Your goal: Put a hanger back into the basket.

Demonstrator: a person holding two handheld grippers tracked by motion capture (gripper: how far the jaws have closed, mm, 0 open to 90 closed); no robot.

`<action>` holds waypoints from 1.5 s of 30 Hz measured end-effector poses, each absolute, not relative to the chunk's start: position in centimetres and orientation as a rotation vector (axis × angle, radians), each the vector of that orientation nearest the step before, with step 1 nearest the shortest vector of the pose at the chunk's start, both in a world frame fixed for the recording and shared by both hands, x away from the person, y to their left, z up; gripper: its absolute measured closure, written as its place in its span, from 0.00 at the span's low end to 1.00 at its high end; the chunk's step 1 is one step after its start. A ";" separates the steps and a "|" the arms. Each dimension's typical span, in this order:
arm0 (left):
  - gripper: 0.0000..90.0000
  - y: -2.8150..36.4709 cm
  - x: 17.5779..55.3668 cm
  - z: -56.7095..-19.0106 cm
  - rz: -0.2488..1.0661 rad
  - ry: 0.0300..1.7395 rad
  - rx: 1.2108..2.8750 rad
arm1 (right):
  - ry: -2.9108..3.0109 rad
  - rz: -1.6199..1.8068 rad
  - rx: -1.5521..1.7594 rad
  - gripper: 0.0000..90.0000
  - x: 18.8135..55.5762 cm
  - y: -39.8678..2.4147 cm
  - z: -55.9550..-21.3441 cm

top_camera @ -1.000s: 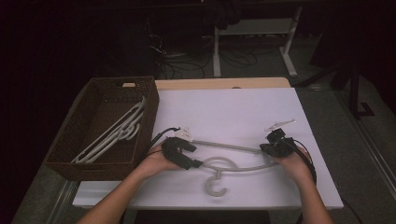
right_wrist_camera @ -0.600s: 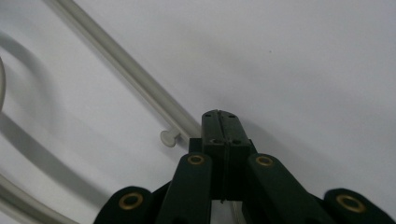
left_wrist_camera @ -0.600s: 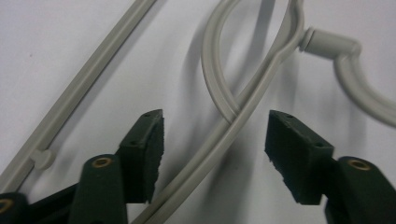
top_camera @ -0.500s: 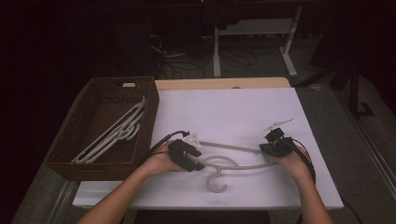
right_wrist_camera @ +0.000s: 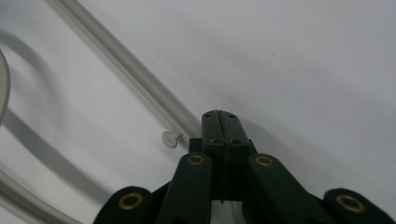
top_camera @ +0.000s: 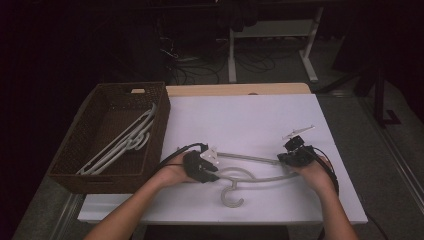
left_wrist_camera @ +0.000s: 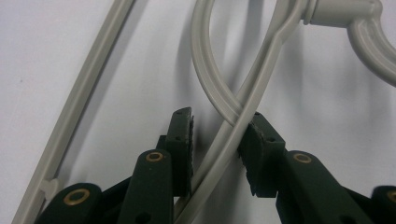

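1. Hanger (top_camera: pixel 250 175), pale grey plastic, lies flat on the white counter (top_camera: pixel 250 115) at its near edge, hook (top_camera: pixel 231 196) pointing toward the person, between the two hands.
2. Left claw (top_camera: pixel 212 167) sits at the hanger's left shoulder; in the left gripper view its jaws stand apart with the hanger's curved arm (left_wrist_camera: pixel 233 126) passing between them, touching the right pad and clear of the left.
3. Right claw (top_camera: pixel 286 157) rests at the hanger's right end; in the right gripper view its jaws are pressed together, with nothing visible between the tips, just beside the straight bar (right_wrist_camera: pixel 135 79) and its small peg (right_wrist_camera: pixel 171 138).
4. Farther left, a brown wicker basket (top_camera: pixel 90 120) holds more white hangers (top_camera: pixel 122 142).
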State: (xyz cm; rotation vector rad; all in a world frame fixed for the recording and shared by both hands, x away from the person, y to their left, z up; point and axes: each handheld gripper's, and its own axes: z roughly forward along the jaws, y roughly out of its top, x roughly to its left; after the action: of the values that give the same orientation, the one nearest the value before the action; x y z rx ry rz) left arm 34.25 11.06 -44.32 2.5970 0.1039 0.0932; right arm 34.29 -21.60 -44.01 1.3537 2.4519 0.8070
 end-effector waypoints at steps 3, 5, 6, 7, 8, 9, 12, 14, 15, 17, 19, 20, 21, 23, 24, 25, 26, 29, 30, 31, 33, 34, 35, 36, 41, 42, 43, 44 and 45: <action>0.76 11.0 34.2 -44.3 0.083 0.097 2.597 | 2.446 0.832 1.359 0.99 34.4 -21.7 -43.8; 0.82 11.0 34.2 -44.3 0.059 0.092 2.600 | 2.427 0.870 1.345 0.99 34.5 -21.7 -43.3; 0.85 11.0 34.2 -44.3 0.047 0.092 2.601 | 2.405 0.904 1.343 0.96 34.5 -21.7 -42.9; 0.89 11.0 34.2 -44.3 0.039 0.101 2.601 | 2.381 0.939 1.335 0.93 34.5 -21.7 -42.5; 0.90 11.0 34.3 -44.3 0.020 0.135 2.600 | 2.346 0.972 1.325 0.91 34.4 -21.7 -41.9; 0.90 11.0 34.5 -44.3 0.006 0.146 2.595 | 2.330 1.010 1.311 0.90 34.3 -21.8 -41.4; 0.90 11.2 34.7 -44.3 -0.017 0.160 2.587 | 2.289 1.073 1.295 0.83 33.9 -21.8 -40.3; 0.90 11.2 34.7 -44.2 -0.016 0.168 2.583 | 2.275 1.084 1.287 0.77 33.7 -21.9 -40.1; 0.91 11.2 34.7 -44.2 -0.019 0.175 2.574 | 2.274 1.086 1.291 0.74 33.7 -22.0 -40.1; 0.91 11.3 34.8 -43.8 -0.028 0.206 2.539 | 2.265 1.086 1.297 0.65 33.6 -22.2 -40.2; 0.91 11.5 35.0 -43.3 -0.031 0.246 2.506 | 2.271 1.071 1.296 0.58 33.5 -22.3 -40.5; 0.91 11.6 35.0 -43.1 -0.032 0.265 2.492 | 2.269 1.063 1.298 0.54 33.5 -22.3 -40.6; 0.91 11.7 35.1 -42.9 -0.029 0.273 2.481 | 2.273 1.060 1.292 0.50 33.4 -22.3 -40.7; 0.91 12.0 35.2 -42.5 -0.038 0.311 2.449 | 2.280 1.056 1.282 0.43 33.1 -22.3 -40.9; 0.91 12.1 35.2 -42.3 -0.041 0.323 2.438 | 2.280 1.054 1.279 0.39 33.0 -22.3 -41.0; 0.91 12.3 35.3 -42.0 -0.040 0.346 2.423 | 2.276 1.053 1.285 0.37 32.9 -22.3 -41.0; 0.91 12.4 35.4 -41.7 -0.038 0.367 2.410 | 2.268 1.058 1.278 0.34 32.7 -22.4 -41.0; 0.91 12.8 35.5 -40.5 -0.051 0.413 2.362 | 2.276 1.079 1.291 0.25 32.2 -22.6 -41.2; 0.91 12.9 35.5 -40.1 -0.053 0.426 2.351 | 2.284 1.085 1.288 0.22 32.0 -22.7 -41.4; 0.91 13.1 35.5 -39.5 -0.050 0.447 2.338 | 2.292 1.086 1.285 0.18 31.9 -22.7 -41.5; 0.91 13.3 35.4 -38.4 -0.044 0.481 2.317 | 2.300 1.085 1.273 0.15 31.5 -22.7 -41.8; 0.91 13.4 35.4 -37.9 -0.045 0.495 2.308 | 2.297 1.091 1.268 0.15 31.3 -22.7 -41.9; 0.91 13.6 35.4 -37.4 -0.044 0.509 2.299 | 2.296 1.099 1.262 0.13 31.2 -22.7 -42.0; 0.91 13.8 35.4 -36.8 -0.043 0.520 2.292 | 2.299 1.108 1.254 0.09 31.0 -22.7 -42.1; 0.91 14.9 35.8 -33.9 -0.010 0.567 2.276 | 2.305 1.122 1.215 0.01 30.5 -22.6 -42.3; 0.91 15.1 35.9 -33.2 0.006 0.575 2.275 | 2.303 1.130 1.211 0.01 30.4 -22.6 -42.3; 0.91 15.4 36.0 -32.5 0.019 0.577 2.274 | 2.305 1.135 1.206 0.01 30.4 -22.5 -42.3; 0.91 15.7 36.1 -31.8 0.032 0.579 2.270 | 2.310 1.135 1.198 0.01 30.3 -22.5 -42.4; 0.91 16.0 36.2 -31.3 0.036 0.581 2.266 | 2.314 1.132 1.194 0.01 30.3 -22.5 -42.4</action>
State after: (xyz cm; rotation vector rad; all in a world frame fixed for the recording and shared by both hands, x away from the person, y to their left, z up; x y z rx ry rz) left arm 36.16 16.04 -31.30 2.2661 0.5805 0.0362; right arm 30.33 -22.46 -42.41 1.1937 2.3142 1.1319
